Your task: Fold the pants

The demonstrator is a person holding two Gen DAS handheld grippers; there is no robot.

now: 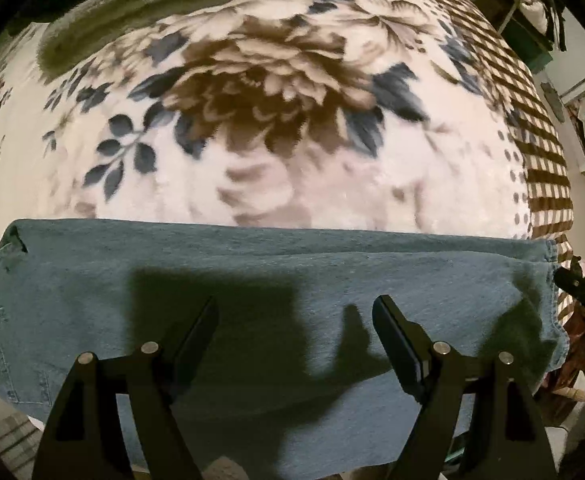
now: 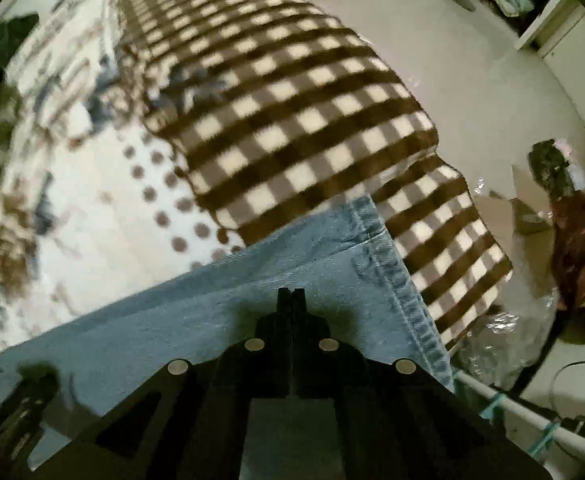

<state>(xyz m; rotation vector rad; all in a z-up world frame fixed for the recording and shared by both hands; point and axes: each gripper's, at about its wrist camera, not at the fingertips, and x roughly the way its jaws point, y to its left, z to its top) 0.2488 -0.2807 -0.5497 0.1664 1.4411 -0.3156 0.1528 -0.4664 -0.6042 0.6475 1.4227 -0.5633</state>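
Right wrist, right gripper [image 2: 291, 294] jaws closed over pants [image 2: 196, 300], blanket [image 2: 292, 128] beneath

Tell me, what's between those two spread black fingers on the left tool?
Only blue jeans and the tool's shadow lie between the left gripper's open fingers, in the left wrist view.

Matt denim pants [image 1: 252, 272], fuzzy fleece blanket [image 1: 276, 128]

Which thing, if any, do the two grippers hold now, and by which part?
Nothing is visibly held. The left gripper is open above the light blue denim pants; the right gripper is shut, with no cloth seen between its jaws.
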